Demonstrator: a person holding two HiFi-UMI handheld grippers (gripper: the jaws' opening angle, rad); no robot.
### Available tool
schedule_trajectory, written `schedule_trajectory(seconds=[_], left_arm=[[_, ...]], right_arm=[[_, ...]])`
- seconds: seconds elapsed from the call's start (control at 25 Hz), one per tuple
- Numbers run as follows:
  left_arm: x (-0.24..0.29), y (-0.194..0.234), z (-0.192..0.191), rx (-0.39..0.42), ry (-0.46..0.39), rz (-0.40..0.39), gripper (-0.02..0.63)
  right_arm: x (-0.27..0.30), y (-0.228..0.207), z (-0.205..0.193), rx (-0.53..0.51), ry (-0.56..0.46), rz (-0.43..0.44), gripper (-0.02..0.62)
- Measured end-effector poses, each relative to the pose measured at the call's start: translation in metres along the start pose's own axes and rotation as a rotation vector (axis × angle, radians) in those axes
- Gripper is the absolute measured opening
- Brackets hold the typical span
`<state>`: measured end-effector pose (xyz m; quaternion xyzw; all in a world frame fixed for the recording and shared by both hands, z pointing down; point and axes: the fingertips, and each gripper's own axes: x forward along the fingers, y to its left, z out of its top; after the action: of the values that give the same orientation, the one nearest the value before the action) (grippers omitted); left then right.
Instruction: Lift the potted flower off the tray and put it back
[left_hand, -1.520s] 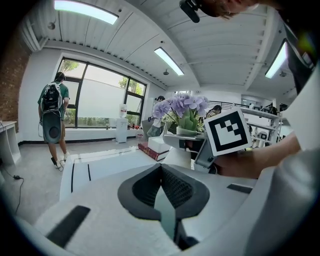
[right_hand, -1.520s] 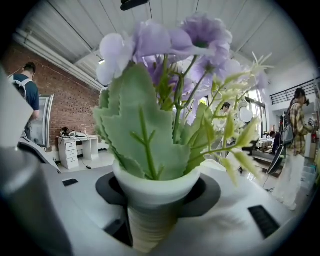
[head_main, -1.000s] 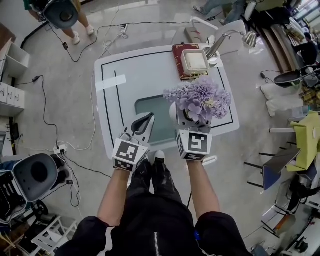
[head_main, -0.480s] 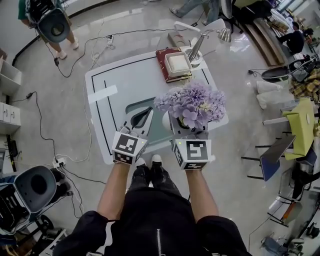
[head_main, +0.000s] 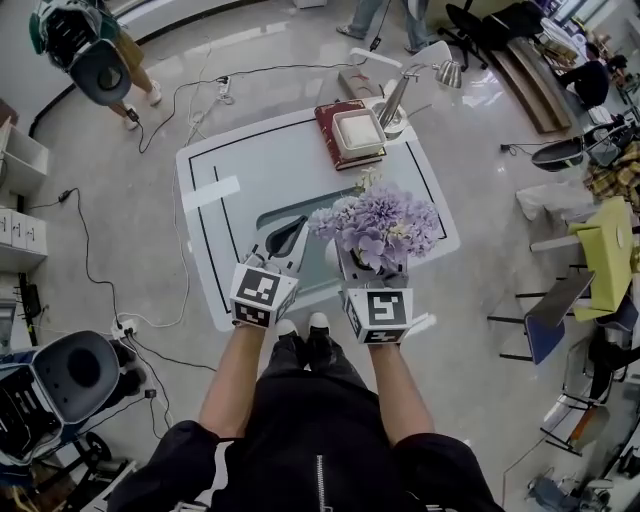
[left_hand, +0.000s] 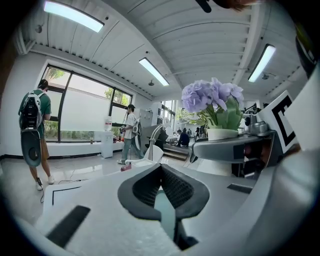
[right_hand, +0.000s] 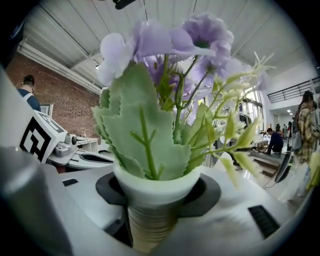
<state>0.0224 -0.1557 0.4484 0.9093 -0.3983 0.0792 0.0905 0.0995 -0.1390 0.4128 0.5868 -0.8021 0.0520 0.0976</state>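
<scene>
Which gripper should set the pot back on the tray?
Right. The right gripper is clamped on the pot and holds it over the tray. The left gripper is shut and empty beside it, so it would first need a handover.

From where I stand the pot (right_hand: 150, 210) looks like matt white plastic, smooth at the rim and finely ribbed below. The flowers (head_main: 380, 225) have soft, cloth-like petals, and the leaves (right_hand: 145, 135) look like waxy plastic. The left hand-held gripper (left_hand: 161, 172) and right hand-held gripper (head_main: 360, 262) have smooth white plastic shells with black, grid-textured rubbery pads (left_hand: 180, 190). The surface (head_main: 270, 160) and tray (head_main: 265, 225) are smooth and faintly shiny. The floor (head_main: 120, 220) is glossy and the lamp (head_main: 395, 95) is bright metal.
</scene>
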Motion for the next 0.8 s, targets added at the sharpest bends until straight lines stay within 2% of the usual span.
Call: schedule_trajectory(seconds=[0.2,0.8], left_arm=[[-0.003,0.008,0.002,-0.013,-0.008,0.027,0.005],[-0.02,-0.001,0.01,-0.001,-0.048,0.044,0.005]], right_arm=[[0.004,0.002,0.003,-0.006,-0.002,0.004,0.229],[-0.006,0.009,0.001,-0.004,-0.001,0.025,0.229]])
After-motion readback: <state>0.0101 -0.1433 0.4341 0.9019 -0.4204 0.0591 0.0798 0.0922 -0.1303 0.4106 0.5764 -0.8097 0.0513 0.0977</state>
